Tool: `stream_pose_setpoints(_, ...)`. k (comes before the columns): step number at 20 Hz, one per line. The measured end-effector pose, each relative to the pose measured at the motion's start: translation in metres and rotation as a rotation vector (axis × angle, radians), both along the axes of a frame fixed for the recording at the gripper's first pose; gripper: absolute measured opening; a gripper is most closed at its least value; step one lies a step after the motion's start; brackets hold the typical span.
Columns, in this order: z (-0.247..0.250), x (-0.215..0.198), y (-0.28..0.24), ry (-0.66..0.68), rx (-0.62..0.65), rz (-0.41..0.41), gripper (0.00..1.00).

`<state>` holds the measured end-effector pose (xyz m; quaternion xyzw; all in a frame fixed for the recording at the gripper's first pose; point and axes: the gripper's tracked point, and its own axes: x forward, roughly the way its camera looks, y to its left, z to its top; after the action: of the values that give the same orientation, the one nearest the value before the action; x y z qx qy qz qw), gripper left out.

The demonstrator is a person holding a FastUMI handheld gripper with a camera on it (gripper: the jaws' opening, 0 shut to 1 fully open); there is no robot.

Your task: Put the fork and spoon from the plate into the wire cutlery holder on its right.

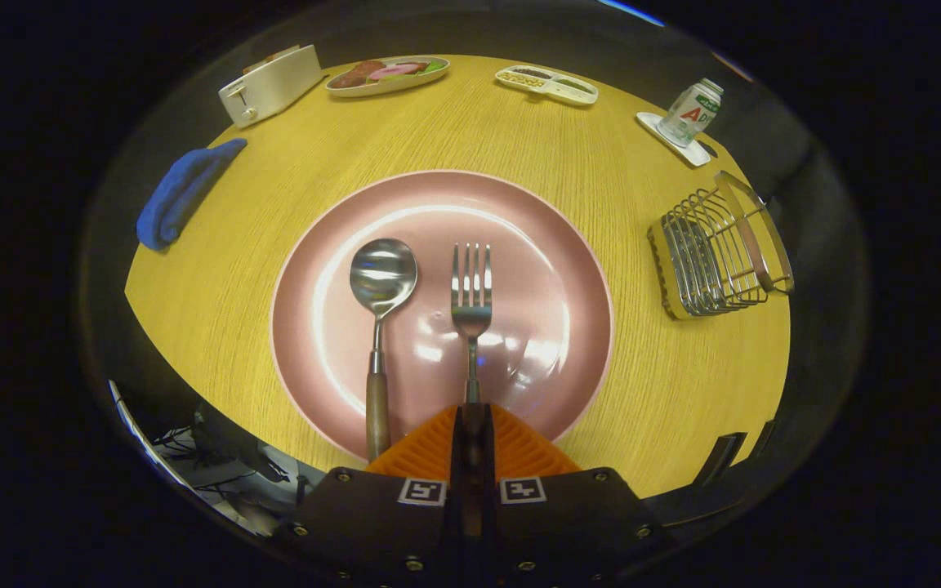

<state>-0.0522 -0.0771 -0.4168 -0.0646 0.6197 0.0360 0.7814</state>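
The gripper (471,425) is closed on the handle of the steel fork (470,304), both ridged pads pressing it. The fork lies on the glossy round pink plate (552,269), beside a wooden-handled steel spoon (380,310). The wire cutlery holder (715,257) stands on the wood-grain table (666,392), right of the plate.

A round wooden desk (519,147) carries everything. At its middle sits a pink plate (552,269). To the plate's right, apart from it, stands a wire holder (715,249). Along the far edge sit a white toaster (270,84), a dish of food (389,75), a divided tray (546,84) and a bottle (691,113) on a coaster (671,135). A blue cloth (185,192) lies at the left edge.
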Motion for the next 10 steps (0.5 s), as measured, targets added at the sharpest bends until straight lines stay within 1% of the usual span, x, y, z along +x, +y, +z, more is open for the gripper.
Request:
stream_pose_setpoints(1, -0.002, 0.000, 0.000, 0.005, -0.005, 0.003, 0.05)
stream_pose_setpoints(2, 0.000, 0.001, -0.002, -0.004, -0.015, -0.003, 0.04)
stream_pose_setpoints(3, 0.002, 0.003, -0.007, -0.009, -0.037, -0.022, 0.02)
stream_pose_setpoints(5, 0.006, 0.007, -0.008, -0.024, -0.038, -0.059, 0.02)
stream_pose_setpoints(10, 0.031, 0.020, -0.010, -0.080, -0.052, -0.089, 0.02)
